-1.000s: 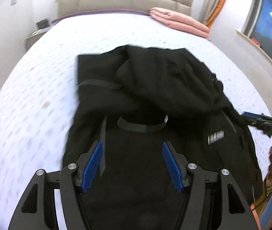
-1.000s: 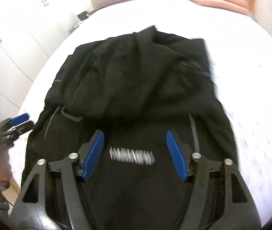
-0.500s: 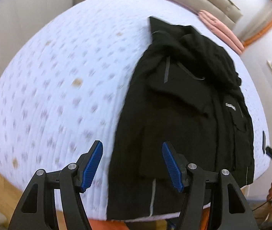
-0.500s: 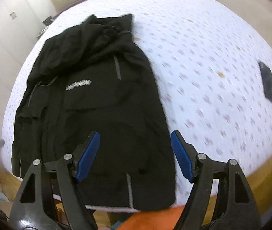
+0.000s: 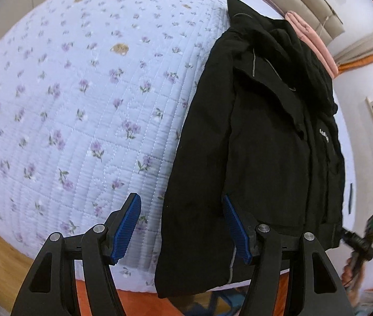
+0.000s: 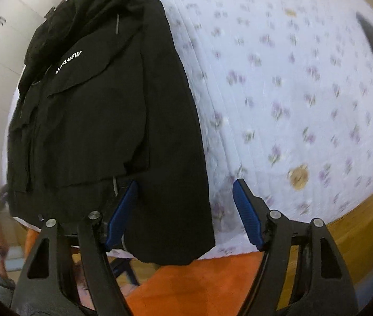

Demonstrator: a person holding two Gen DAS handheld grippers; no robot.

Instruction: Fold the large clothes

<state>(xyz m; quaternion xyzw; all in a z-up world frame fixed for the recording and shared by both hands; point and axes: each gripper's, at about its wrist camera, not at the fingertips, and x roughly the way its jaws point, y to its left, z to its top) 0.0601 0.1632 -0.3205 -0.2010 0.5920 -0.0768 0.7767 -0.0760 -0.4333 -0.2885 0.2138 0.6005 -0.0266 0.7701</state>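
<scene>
Both tongs have swung down to the black jacket's (image 5: 260,142) hem corners at the bed (image 5: 81,105) edge. Left tongs (image 5: 182,227) gape empty; right tongs (image 6: 184,214) are closing, gripping nothing yet. Sleeves look folded in; the lengthwise fold remains.

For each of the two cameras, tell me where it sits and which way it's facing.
Left wrist: sits on the left tongs, aimed steeply down at the black jacket's left bottom corner at the bed's foot edge; its open blue pads frame that hem, and the other tongs show far right.
Right wrist: sits on the right tongs, aimed down at the jacket's right bottom corner; its jaws are closing, not yet pressing cloth.
Shared: the jacket and floral quilt.
</scene>
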